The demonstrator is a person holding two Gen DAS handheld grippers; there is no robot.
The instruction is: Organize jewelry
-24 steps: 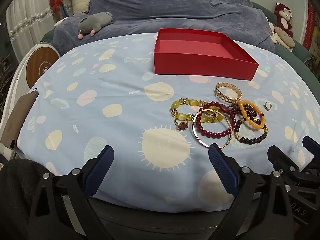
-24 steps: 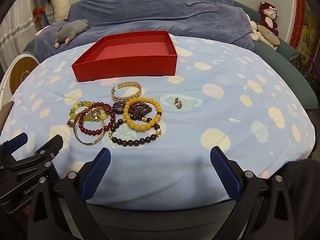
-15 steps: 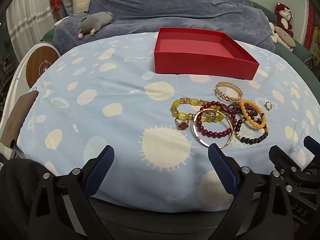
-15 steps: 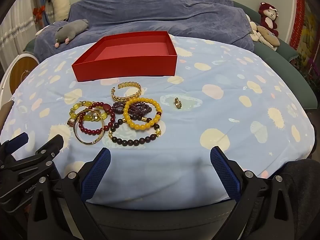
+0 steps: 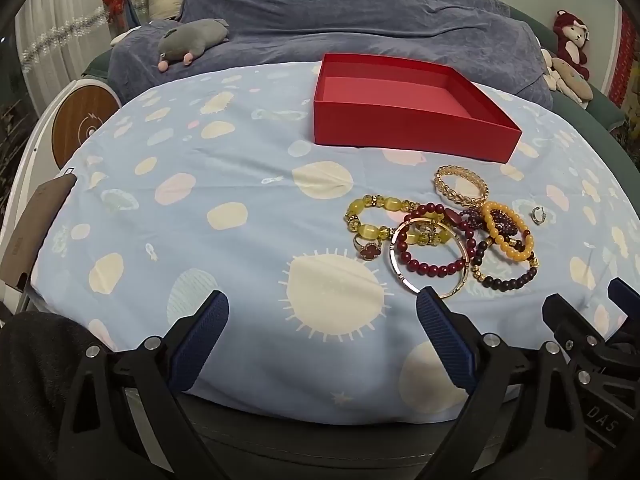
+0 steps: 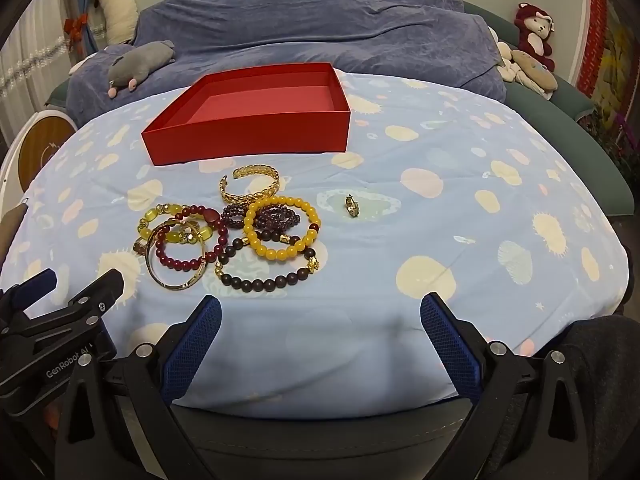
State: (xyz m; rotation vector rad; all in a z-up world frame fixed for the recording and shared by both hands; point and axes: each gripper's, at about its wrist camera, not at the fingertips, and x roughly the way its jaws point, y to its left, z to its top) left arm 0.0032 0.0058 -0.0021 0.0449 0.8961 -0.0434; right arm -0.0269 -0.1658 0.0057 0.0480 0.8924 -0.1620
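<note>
- Left gripper: spread wide, nothing held, hovering at near edge of the table, just short of the gold bangle.
- Right gripper: spread wide too, nothing held, low at near edge, pile ahead and to its left.
- Red box: open, no jewelry inside as far as visible, sitting on the spotted blue tablecloth beyond the pile.
- Jewelry all on the cloth between grippers and box, nothing sorted yet.
- Overlapping pile: yellow-green stone bracelet, dark red bead bracelet lying across the gold bangle, flower ring touching its left side, amber bead bracelet, purple bead bracelet under it, dark brown bead bracelet nearest the right gripper.
- Gold chain-link cuff just behind the pile, near the box front wall.
- Small gold ring alone, apart to the right of the pile.
- Progress estimate: zero items placed, whole job left.
- Likely snag: tangled bracelets dragging neighbours on lift; loose cuff and lone ring look like the easiest first picks.
</note>
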